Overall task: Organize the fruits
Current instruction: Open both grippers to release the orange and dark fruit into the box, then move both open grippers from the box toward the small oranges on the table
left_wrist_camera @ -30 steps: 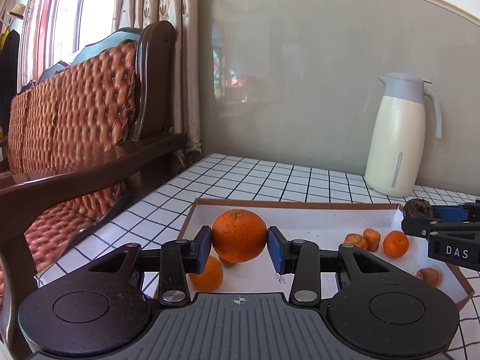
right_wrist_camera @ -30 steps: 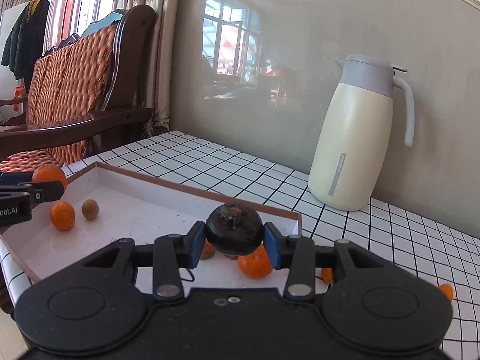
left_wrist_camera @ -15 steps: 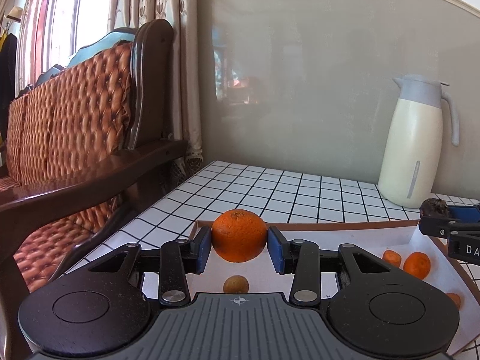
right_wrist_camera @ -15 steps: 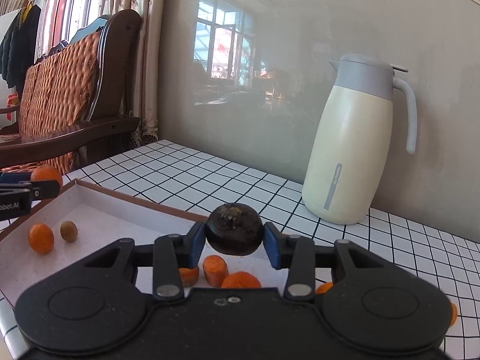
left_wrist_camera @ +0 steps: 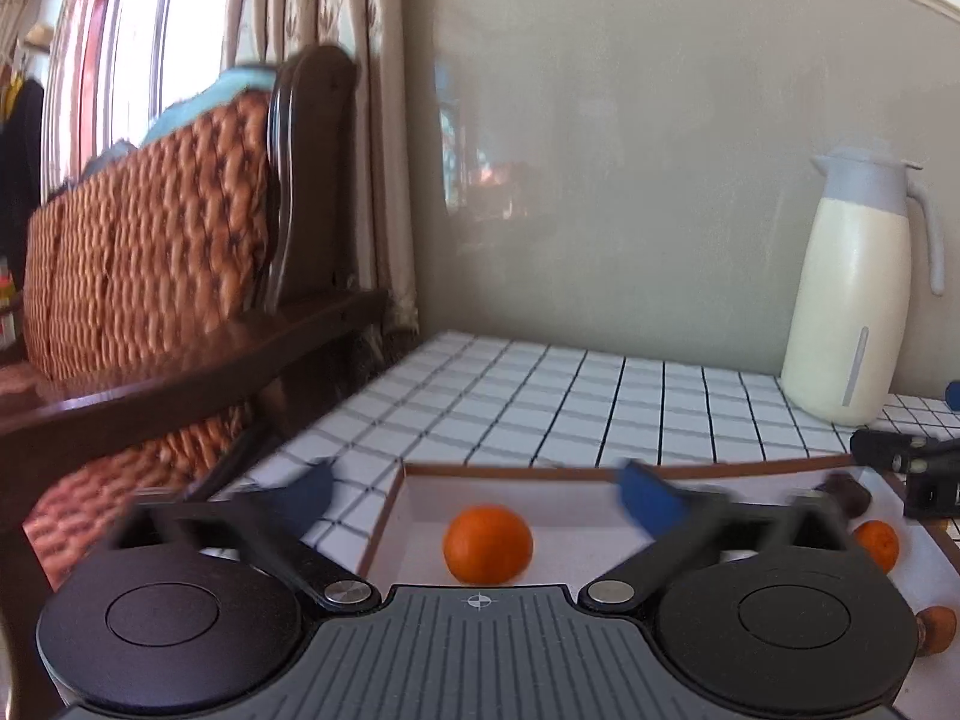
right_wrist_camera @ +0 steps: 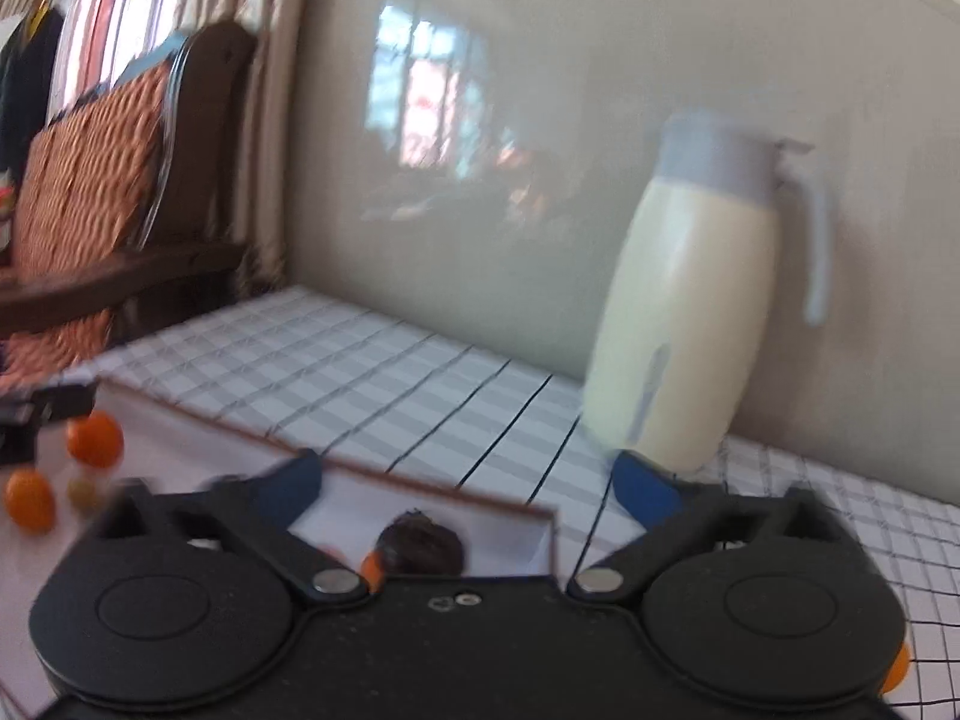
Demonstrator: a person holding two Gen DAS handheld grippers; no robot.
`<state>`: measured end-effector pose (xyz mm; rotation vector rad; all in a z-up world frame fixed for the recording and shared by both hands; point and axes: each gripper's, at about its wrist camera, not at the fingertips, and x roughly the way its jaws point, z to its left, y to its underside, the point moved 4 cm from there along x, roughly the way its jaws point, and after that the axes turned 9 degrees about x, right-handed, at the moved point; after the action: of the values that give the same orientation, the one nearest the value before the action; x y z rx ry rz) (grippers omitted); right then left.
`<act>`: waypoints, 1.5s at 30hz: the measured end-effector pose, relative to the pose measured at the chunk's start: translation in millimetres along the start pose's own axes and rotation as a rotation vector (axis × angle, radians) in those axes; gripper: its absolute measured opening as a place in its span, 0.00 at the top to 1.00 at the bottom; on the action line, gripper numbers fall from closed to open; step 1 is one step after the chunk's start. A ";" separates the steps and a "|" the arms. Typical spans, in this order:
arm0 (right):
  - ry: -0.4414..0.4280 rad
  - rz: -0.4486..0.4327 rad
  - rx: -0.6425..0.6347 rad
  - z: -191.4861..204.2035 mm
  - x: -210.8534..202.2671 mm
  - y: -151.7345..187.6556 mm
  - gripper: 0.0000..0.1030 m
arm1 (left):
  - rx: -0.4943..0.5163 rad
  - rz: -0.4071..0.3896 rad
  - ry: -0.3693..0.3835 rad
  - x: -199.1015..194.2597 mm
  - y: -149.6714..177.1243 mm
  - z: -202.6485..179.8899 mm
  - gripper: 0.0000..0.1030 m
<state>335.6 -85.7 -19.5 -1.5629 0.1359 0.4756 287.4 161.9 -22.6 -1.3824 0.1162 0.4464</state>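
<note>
Through the left wrist camera, your left gripper (left_wrist_camera: pixel 480 495) is opening, its jaws spreading wide with nothing gripped; the orange (left_wrist_camera: pixel 487 545) is sitting free between them inside the tray (left_wrist_camera: pixel 540 471), near its back left corner. Keep the fingers clear as you draw back so you're not nudging it.

Through the right wrist camera, your right gripper (right_wrist_camera: pixel 471 489) is opening too, releasing the dark fruit (right_wrist_camera: pixel 423 551), which is lying in the tray's far right corner just behind the rim (right_wrist_camera: pixel 444 495). Pull away level, avoiding the jug (right_wrist_camera: pixel 690 324).
</note>
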 end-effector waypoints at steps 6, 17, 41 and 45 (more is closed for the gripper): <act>-0.008 0.012 0.020 -5.2 -1.4 -0.1 0.06 | -0.003 -0.007 0.008 -4.5 -3.3 1.0 0.00; -0.010 0.005 -0.003 -4.3 -12.1 -3.5 0.06 | 0.001 -0.013 0.021 -14.5 -2.7 -5.5 0.00; 0.098 -0.030 -0.009 -88.3 -76.7 12.1 0.06 | 0.090 -0.091 0.159 -65.5 -22.2 -115.4 0.00; 0.139 -0.023 0.012 -116.2 -82.8 17.1 0.06 | 0.118 -0.092 0.208 -68.7 -25.6 -148.4 0.00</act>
<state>279.3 -217.2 -6.5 -1.5835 0.2266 0.3474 260.8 -0.6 -5.0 -1.3092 0.2436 0.2147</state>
